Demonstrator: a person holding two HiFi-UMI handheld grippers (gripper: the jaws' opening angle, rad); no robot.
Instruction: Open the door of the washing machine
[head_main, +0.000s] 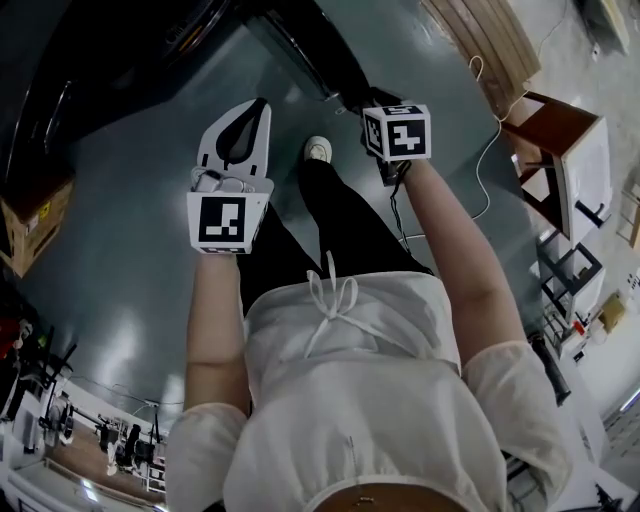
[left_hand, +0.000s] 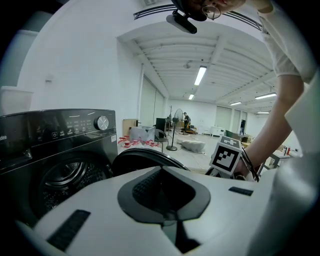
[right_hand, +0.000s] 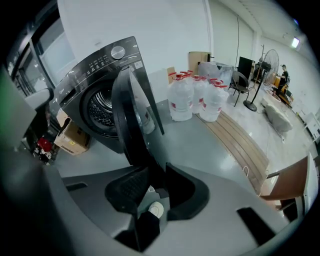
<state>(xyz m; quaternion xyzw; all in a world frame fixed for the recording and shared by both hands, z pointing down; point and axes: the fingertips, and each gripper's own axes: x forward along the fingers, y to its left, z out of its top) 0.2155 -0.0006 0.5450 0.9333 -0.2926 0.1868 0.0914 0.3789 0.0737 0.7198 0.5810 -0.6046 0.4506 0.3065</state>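
Right gripper view: one open door (right_hand: 126, 122)

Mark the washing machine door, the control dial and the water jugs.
washing machine door (right_hand: 131, 117): right gripper view, middle of the open door's rim.
control dial (right_hand: 118, 52): right gripper view, face of the knob.
water jugs (right_hand: 182, 100): right gripper view, body of the nearest jug.

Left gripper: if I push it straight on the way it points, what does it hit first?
Most likely the rim of the open washing machine door, just past the left gripper tips; the depth between them is unclear.
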